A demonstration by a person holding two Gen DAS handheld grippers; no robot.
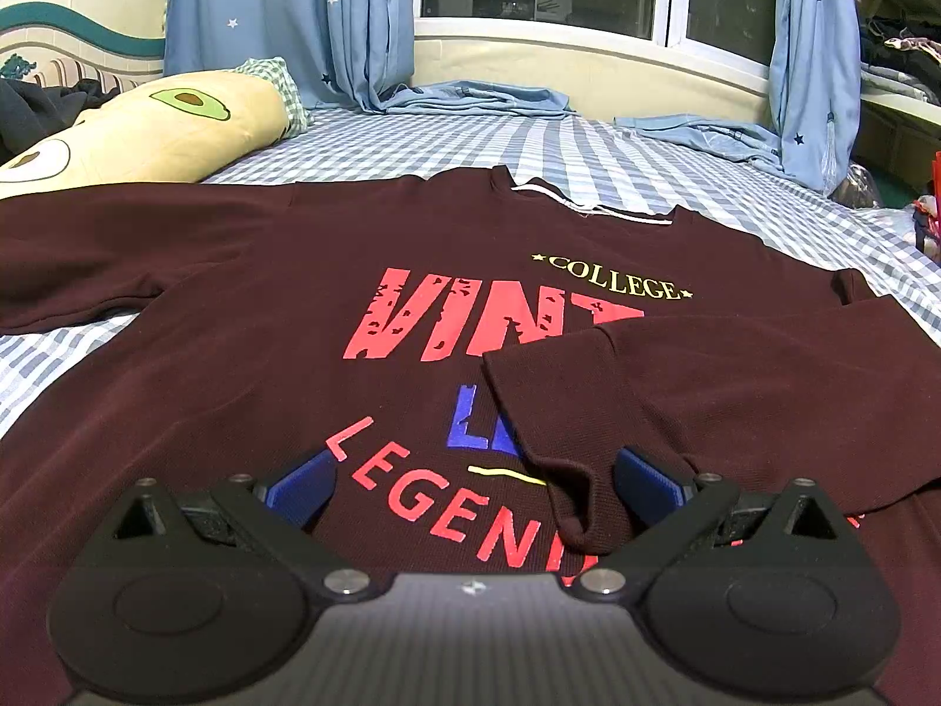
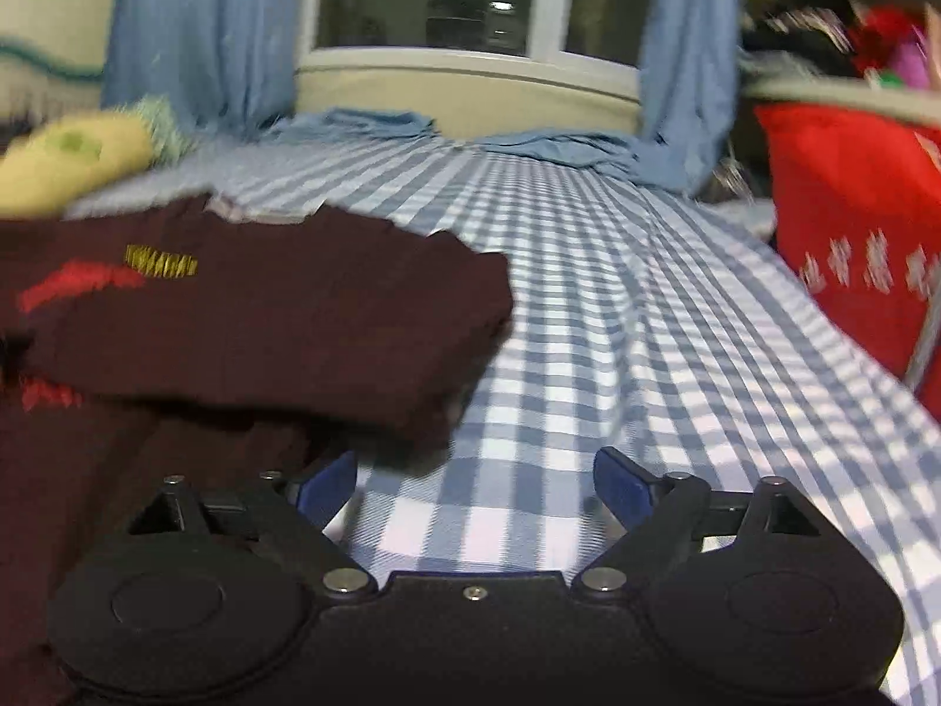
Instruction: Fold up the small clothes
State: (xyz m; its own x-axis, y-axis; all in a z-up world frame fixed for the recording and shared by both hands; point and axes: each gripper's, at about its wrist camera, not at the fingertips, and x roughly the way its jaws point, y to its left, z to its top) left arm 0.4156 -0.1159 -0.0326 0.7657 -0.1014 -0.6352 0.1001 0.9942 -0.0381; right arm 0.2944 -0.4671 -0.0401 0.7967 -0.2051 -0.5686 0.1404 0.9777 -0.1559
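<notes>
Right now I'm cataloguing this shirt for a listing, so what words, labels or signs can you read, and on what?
"COLLEGE", yellow, between two stars, on the maroon sweatshirt chest.
"VIN", large red letters below it; the rest is covered by the folded sleeve.
"L", blue, next letters hidden under the same sleeve.
"LEGEN", red, near the hem; the end is hidden.
Right wrist view: the same print is too blurred to read.
Red bag: white marks, unreadable.

The maroon sweatshirt (image 1: 247,306) reads "COLLEGE" in yellow, a cut-off red "VINT", and nearer, a cut-off red "LEGEN".
</notes>
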